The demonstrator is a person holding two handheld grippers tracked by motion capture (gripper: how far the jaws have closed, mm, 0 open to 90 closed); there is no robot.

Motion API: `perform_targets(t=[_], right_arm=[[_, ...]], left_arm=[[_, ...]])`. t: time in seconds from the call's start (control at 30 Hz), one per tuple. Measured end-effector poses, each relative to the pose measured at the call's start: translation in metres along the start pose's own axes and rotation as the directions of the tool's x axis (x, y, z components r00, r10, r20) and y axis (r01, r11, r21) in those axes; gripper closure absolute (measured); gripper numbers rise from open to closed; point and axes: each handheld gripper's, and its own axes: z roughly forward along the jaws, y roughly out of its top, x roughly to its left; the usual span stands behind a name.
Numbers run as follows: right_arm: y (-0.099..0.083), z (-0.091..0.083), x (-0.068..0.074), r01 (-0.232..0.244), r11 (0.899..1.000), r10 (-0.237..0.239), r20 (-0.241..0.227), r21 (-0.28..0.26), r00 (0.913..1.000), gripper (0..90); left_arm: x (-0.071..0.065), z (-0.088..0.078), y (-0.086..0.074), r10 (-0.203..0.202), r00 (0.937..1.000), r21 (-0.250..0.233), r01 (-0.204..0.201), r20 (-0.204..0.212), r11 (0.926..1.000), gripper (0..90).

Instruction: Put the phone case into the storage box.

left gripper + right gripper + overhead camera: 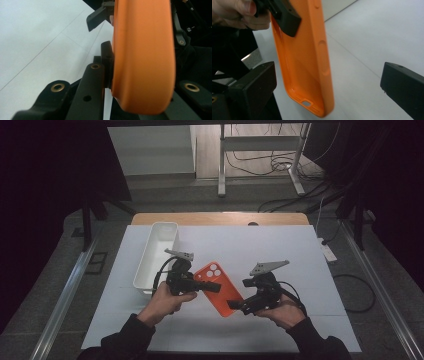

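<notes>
White bin (156,254) blocks the table's (280,250) left; right side seems open.

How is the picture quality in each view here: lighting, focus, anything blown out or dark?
High view: dim, with black corners, though the white mat reads evenly and the orange phone case is sharp enough. Left gripper view: the case sits so close that it is soft, and the mat is nearly blown out. Right gripper view: the case's inside is fairly sharp, the near jaws blurred.
</notes>
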Motion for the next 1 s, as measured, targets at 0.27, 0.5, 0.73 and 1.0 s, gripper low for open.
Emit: perform_targets(t=[0.27, 0.5, 0.73, 1.0], right_arm=[[0.0016, 0.0068, 0.0036, 0.014, 1.0, -0.014, -0.019, 0.027, 0.9997, 6.6], [0.0008, 0.0074, 0.0021, 0.016, 0.999, -0.013, -0.071, 0.043, 0.9974, 32.1], [-0.0002, 0.0093, 0.0012, 0.022, 0.997, -0.012, -0.139, 0.071, 0.9902, 51.8], [-0.0001, 0.0077, -0.0008, 0.029, 0.996, -0.012, -0.22, 0.078, 0.9755, 77.1]], left_arm=[[-0.0022, 0.0026, 0.0008, 0.008, 0.9999, 0.006, -0.009, 0.012, 0.9999, 84.3], [-0.0031, 0.004, 0.0014, 0.017, 0.9995, 0.013, -0.017, 0.025, 0.9998, 84.2], [-0.0051, 0.0062, 0.002, 0.03, 0.9988, 0.027, -0.031, 0.039, 0.9991, 83.9], [-0.0054, 0.0056, 0.0026, 0.035, 0.9968, 0.019, -0.036, 0.072, 0.9991, 81.8]])
